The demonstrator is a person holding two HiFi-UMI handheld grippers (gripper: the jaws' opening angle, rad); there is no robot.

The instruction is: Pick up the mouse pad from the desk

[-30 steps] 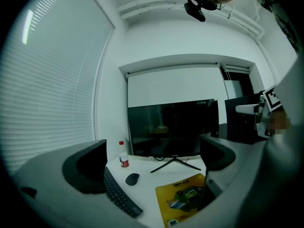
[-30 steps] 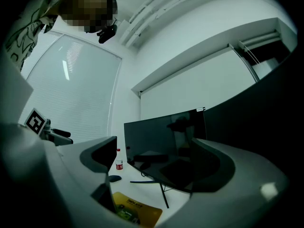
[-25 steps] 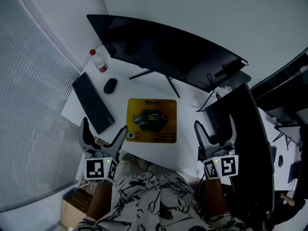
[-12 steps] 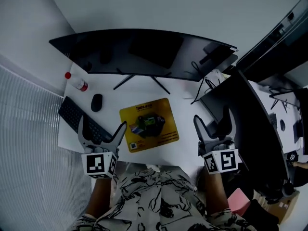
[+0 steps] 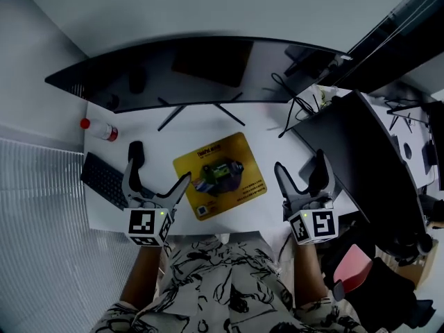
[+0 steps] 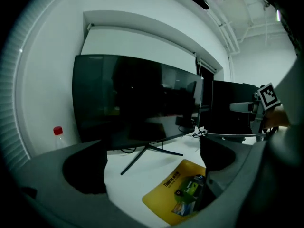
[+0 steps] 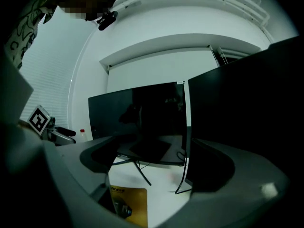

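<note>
At the desk's (image 5: 269,139) near edge the left gripper (image 5: 159,166) and right gripper (image 5: 299,164) hang wide open and empty, flanking the flat yellow mouse pad (image 5: 219,175) lying mid-desk, so a jaw could skid off its thin edge and shove it toward the monitor stand (image 5: 229,114).
</note>
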